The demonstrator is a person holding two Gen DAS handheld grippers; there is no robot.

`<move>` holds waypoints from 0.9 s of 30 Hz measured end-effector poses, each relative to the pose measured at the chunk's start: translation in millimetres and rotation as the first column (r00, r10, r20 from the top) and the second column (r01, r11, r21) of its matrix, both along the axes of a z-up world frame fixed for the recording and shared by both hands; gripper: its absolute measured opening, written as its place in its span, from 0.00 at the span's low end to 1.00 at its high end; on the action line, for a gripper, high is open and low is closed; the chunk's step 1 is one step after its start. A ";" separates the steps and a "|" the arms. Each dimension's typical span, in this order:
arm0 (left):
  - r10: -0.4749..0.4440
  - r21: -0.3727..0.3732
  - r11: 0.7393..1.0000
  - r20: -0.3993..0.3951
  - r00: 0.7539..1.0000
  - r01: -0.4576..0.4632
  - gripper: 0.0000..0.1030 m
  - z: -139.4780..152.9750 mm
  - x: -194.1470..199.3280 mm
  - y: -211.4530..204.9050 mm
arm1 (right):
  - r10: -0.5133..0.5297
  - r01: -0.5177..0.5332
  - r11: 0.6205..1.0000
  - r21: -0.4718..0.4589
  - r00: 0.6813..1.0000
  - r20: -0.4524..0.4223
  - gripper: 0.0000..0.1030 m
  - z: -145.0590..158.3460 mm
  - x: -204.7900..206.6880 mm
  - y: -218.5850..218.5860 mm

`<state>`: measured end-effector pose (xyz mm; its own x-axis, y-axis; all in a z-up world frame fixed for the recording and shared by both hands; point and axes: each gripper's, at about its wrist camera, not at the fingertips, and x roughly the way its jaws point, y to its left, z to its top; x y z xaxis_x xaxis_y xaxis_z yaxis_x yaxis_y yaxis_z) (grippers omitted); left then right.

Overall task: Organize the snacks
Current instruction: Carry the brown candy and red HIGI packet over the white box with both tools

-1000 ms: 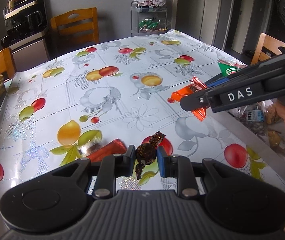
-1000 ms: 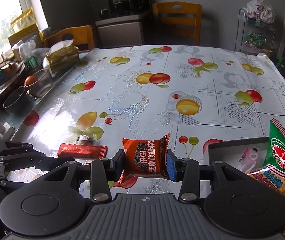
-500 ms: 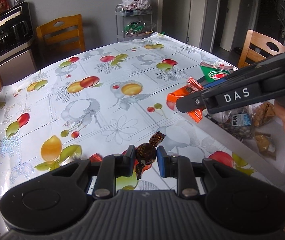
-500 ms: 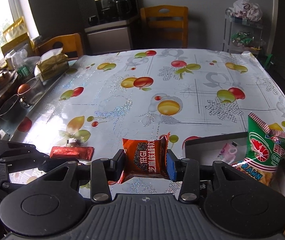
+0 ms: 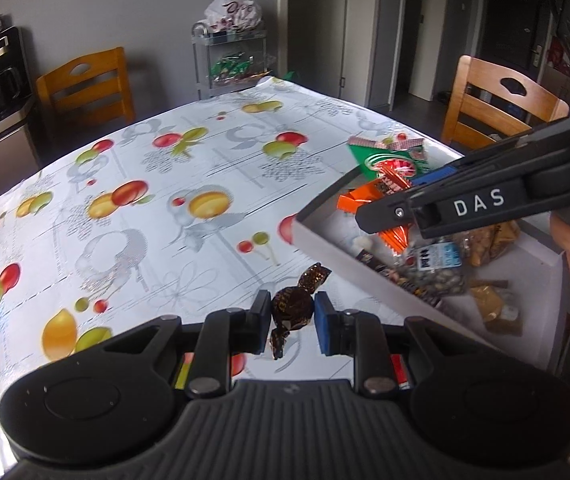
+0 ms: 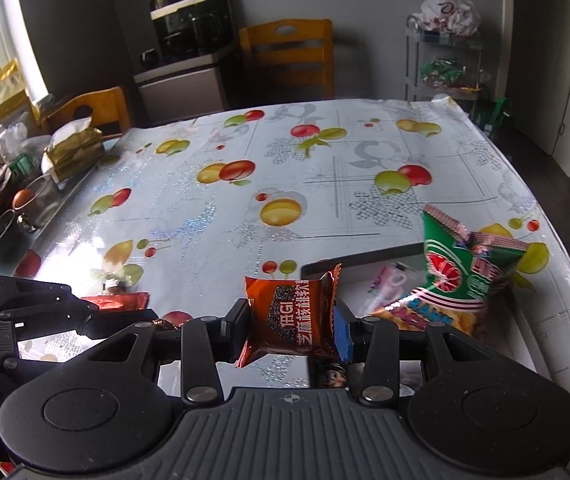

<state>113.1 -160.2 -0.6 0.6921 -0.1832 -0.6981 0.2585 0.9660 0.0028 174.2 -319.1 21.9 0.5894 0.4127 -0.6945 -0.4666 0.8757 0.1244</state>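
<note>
1. Both hands have swung toward the grey tray [image 5: 327,236] since the earlier frames — its near wall, off at the edge a second ago, now lies just ahead of the left hand-held gripper [image 5: 289,322].
2. Left hand-held gripper is clenched on a brown wrapped candy [image 5: 291,308], lifted clear of the desk [image 5: 133,240] and just short of the tray wall.
3. Right hand-held gripper [image 6: 291,330] grasps an orange snack packet [image 6: 291,316] — held over the tray, beside the green prawn-cracker bag [image 6: 461,276].
4. Step in hand, I judge: carrying both snacks to the tray. Next calls for clearing the wall, then letting go inside.
5. Both point steeply downward, side by side.
</note>
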 end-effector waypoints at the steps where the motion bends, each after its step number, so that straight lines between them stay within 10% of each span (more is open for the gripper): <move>1: -0.006 0.000 1.000 0.001 1.000 0.006 0.20 0.1 1.3 -3.4 | -0.007 0.007 1.000 0.000 1.000 0.001 0.42 0.2 0.0 -3.7; 27: -0.165 -0.015 0.986 0.008 0.986 0.165 0.20 -5.1 43.7 -100.0 | -0.172 0.172 0.985 -0.006 0.985 -0.009 0.42 -6.9 10.6 -103.1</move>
<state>156.8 -260.2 -5.7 0.6559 -0.3060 -0.6901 0.4147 0.9099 -0.0093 184.8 -422.2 15.0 0.6447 0.3026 -0.7020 -0.3081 0.9433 0.1237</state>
